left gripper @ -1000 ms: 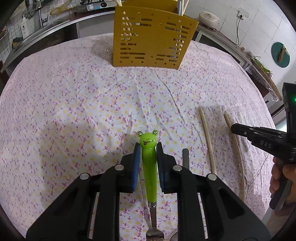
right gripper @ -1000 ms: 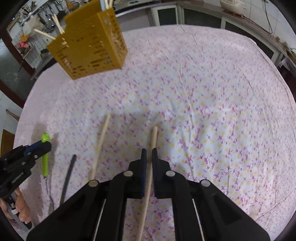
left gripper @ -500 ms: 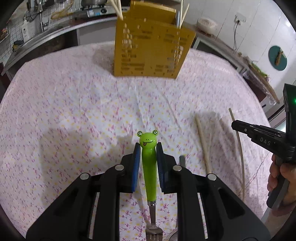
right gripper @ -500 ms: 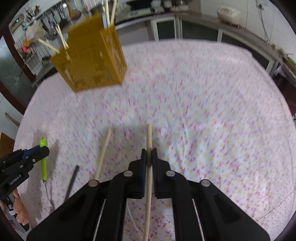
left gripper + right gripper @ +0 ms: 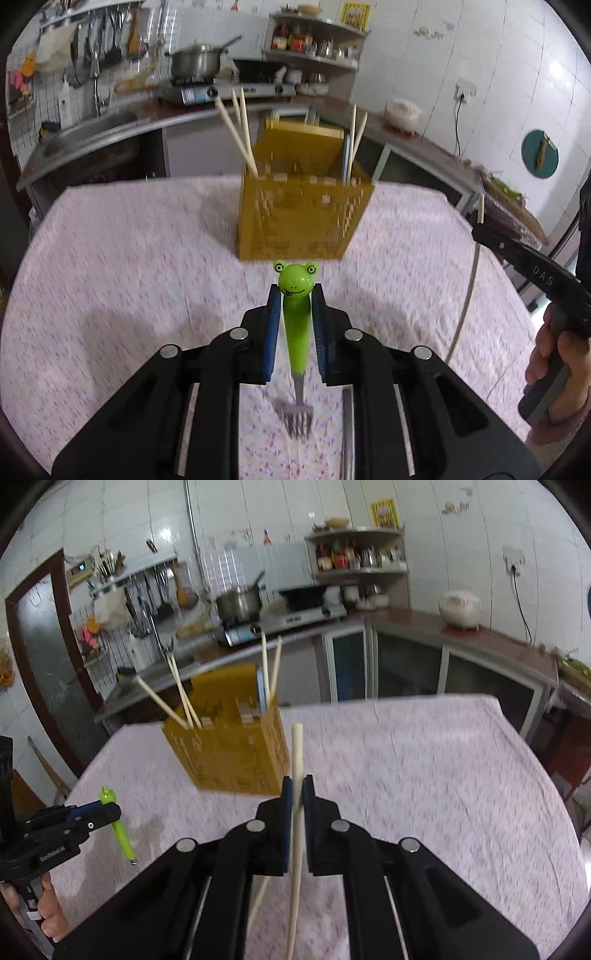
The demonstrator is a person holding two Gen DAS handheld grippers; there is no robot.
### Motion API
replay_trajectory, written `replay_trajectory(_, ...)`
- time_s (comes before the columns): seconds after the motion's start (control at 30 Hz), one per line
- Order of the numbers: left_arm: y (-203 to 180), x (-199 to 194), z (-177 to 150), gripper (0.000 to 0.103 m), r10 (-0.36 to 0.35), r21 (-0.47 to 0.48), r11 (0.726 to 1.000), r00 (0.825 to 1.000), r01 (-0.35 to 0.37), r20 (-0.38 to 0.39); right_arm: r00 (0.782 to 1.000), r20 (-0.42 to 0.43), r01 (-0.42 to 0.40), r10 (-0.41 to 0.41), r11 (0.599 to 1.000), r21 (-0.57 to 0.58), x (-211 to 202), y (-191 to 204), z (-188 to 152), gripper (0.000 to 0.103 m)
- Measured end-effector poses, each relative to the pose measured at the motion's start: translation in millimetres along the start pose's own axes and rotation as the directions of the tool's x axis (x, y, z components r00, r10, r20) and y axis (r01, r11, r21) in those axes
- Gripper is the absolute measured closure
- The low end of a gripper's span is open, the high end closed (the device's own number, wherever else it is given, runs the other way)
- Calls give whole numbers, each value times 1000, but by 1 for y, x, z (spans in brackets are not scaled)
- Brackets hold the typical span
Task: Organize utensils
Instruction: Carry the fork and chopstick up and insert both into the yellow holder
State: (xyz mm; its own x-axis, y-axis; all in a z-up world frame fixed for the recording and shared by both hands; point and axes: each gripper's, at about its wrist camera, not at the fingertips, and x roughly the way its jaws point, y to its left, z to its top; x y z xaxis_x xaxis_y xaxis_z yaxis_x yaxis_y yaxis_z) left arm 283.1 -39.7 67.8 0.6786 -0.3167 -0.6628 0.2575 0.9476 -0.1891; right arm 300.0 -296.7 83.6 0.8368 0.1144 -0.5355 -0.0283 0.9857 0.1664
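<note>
Blurring hides the yellow holder's (image 5: 301, 218) slots behind both loaded tools.

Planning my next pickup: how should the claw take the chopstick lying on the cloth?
Probably mid-shaft, from straight above, fingers straddling its width. The loose chopstick lies flat on the tablecloth, thin and long, leaving no room beneath it. Only a short stretch shows below the right claw.

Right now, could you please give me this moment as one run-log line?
left fingers: grip green frog-handled fork | right fingers: grip pale wooden chopstick | yellow slotted utensil holder: ahead on table
</note>
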Motion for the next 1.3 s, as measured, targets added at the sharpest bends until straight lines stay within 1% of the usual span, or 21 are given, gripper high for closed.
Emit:
replay_trajectory(0.17, -4, -16, 37, 88, -3, 11, 1000, 997, 2, 71, 997, 80, -10, 9, 1000, 0, -4, 7, 37, 97)
replay_trajectory(0.3, -6, -30, 71, 88, 1, 16, 1000, 991, -4, 132, 989, 150, -7, 8, 1000, -10, -1, 16, 71, 97)
replay_trajectory(0.37, -7, -39, 94, 88, 4, 16, 1000, 986, -6, 165, 982, 186, -14, 15, 1000, -5, 0, 22, 89, 97)
replay_trajectory(0.47, -7, -46, 120, 88, 15, 9, 1000, 981, -18, 194, 973, 230, -9, 9, 1000, -1, 1, 28, 114, 97)
replay_trajectory(0.53, -6, -51, 136, 88, 21, 4, 1000, 975, -22, 219, 963, 269, -15, 15, 1000, -2, 2, 34, 130, 97)
replay_trajectory(0.63, -7, -52, 155, 88, 23, 3, 1000, 969, -25, 246, 953, 302, -9, 10, 1000, -7, 9, 42, 148, 97)
replay_trajectory(0.87, -6, -31, 172, 89, 42, 13, 999, 963, -48, 267, 944, 329, -1, 7, 1000, -19, 31, 51, 167, 97)
replay_trajectory(1.07, -1, -2, 186, 89, 42, 12, 999, 964, -47, 261, 941, 340, 8, -4, 1000, -10, 55, 54, 182, 97)
replay_trajectory(1.2, 4, 13, 181, 89, 39, -3, 999, 967, -39, 253, 934, 357, 5, -2, 1000, -8, 69, 54, 179, 97)
replay_trajectory(1.3, 8, 24, 176, 89, 38, 1, 999, 971, -40, 238, 941, 338, -3, 5, 1000, -7, 83, 53, 170, 97)
